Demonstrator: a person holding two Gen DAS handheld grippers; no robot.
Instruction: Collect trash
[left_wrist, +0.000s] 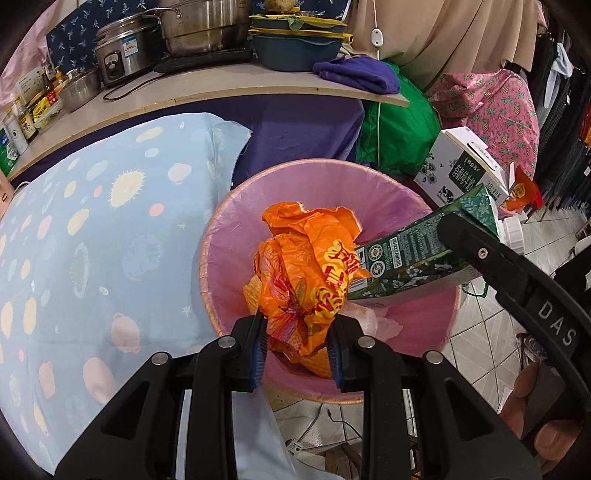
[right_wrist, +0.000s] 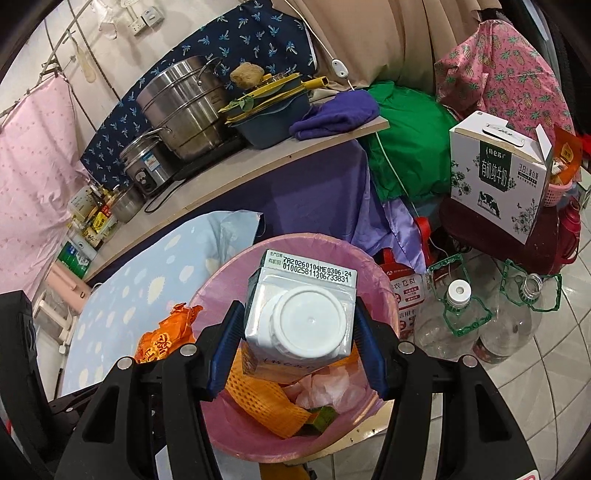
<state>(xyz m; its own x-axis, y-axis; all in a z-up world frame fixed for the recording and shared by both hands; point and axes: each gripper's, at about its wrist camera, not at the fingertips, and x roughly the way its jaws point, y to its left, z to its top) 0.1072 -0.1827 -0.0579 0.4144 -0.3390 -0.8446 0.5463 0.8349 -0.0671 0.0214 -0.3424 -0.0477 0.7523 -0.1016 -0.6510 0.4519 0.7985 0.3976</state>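
Observation:
A pink-lined trash bin (left_wrist: 225, 236) stands on the floor below both grippers; it also shows in the right wrist view (right_wrist: 373, 266). My left gripper (left_wrist: 298, 350) is shut on a crumpled orange plastic bag (left_wrist: 306, 273) held over the bin's opening. My right gripper (right_wrist: 297, 341) is shut on a green milk carton (right_wrist: 295, 321) with a white cap, held over the bin. The carton (left_wrist: 413, 254) and the right gripper's finger (left_wrist: 480, 254) show at the right of the left wrist view. Orange netting (right_wrist: 258, 398) and pale wrappers lie inside the bin.
A bed with a light blue patterned sheet (left_wrist: 92, 240) is left of the bin. A shelf (left_wrist: 221, 88) with pots stands behind. A white milk box (right_wrist: 498, 177), green cloth (right_wrist: 406, 147) and empty clear bottles (right_wrist: 454, 317) crowd the tiled floor at right.

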